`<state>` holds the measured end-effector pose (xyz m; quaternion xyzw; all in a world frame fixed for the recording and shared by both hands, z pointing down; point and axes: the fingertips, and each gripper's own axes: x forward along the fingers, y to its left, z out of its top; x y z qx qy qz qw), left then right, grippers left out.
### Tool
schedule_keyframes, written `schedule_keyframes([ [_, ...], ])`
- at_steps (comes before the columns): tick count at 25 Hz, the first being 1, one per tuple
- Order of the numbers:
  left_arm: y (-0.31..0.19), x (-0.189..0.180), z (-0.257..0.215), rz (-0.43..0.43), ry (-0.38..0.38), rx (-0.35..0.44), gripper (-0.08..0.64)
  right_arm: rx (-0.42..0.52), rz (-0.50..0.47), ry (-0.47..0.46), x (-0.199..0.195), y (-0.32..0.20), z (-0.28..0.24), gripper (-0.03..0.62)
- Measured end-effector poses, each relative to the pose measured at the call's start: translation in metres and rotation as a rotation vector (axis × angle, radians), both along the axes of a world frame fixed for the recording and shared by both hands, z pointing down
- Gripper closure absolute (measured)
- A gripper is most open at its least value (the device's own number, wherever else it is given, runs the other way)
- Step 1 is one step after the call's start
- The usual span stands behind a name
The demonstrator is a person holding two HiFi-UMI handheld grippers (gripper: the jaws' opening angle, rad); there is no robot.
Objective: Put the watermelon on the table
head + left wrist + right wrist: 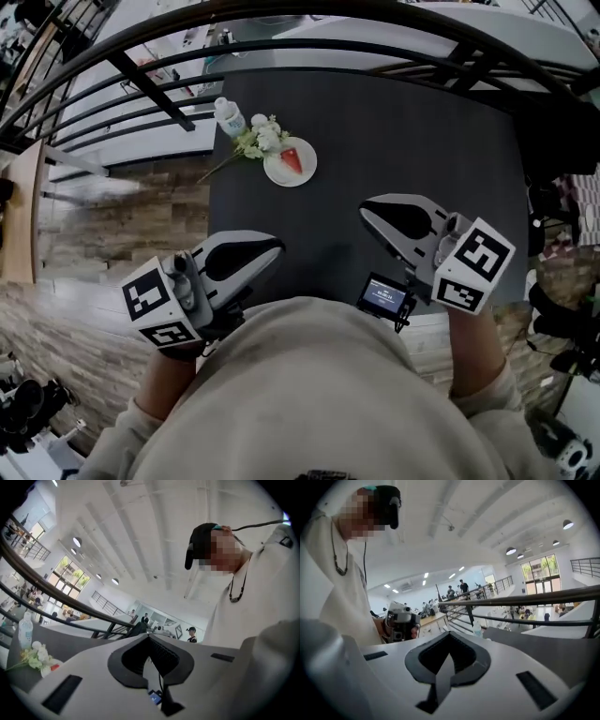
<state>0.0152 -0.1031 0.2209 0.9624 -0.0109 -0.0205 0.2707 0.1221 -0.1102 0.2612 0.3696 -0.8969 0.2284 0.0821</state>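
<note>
A red watermelon slice (pixel 292 159) lies on a small white plate (pixel 277 172) at the far left of the dark table (pixel 403 131). In the left gripper view the slice (pixel 55 667) shows as a red spot low at the left. My left gripper (pixel 270 246) is raised near my chest at the table's near left edge, shut with nothing in it; its tips (pixel 149 636) meet. My right gripper (pixel 367 212) hangs over the near side of the table, also shut and holding nothing, its tips (pixel 449 633) together. Both grippers are well short of the plate.
White flowers (pixel 258 139) and a small bottle (pixel 229 116) sit beside the plate. A black railing (pixel 281 47) runs behind the table, with a drop beyond it. A small screen device (pixel 384 297) hangs by the table's near edge. Wooden floor lies to the left.
</note>
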Motion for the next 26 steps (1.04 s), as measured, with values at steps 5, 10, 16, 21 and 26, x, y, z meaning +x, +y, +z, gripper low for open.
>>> schedule_keyframes([
  [5, 0.011, 0.021, -0.047, 0.021, 0.115, 0.115, 0.558, 0.112, 0.082, -0.149, 0.015, 0.031, -0.064, 0.578],
  [10, 0.024, 0.024, -0.047, 0.046, 0.091, 0.126, 0.558, 0.142, 0.095, -0.132, 0.022, 0.046, -0.075, 0.578],
  [16, 0.025, 0.018, -0.048, 0.023, 0.064, 0.131, 0.558, 0.149, 0.096, -0.148, 0.022, 0.051, -0.079, 0.578],
  [21, 0.021, 0.012, -0.049, 0.007, 0.065, 0.125, 0.558, 0.156, 0.074, -0.134, 0.014, 0.050, -0.082, 0.578],
  [26, 0.022, 0.015, -0.053, 0.013, 0.075, 0.123, 0.558, 0.148, 0.066, -0.128, 0.014, 0.049, -0.082, 0.578],
])
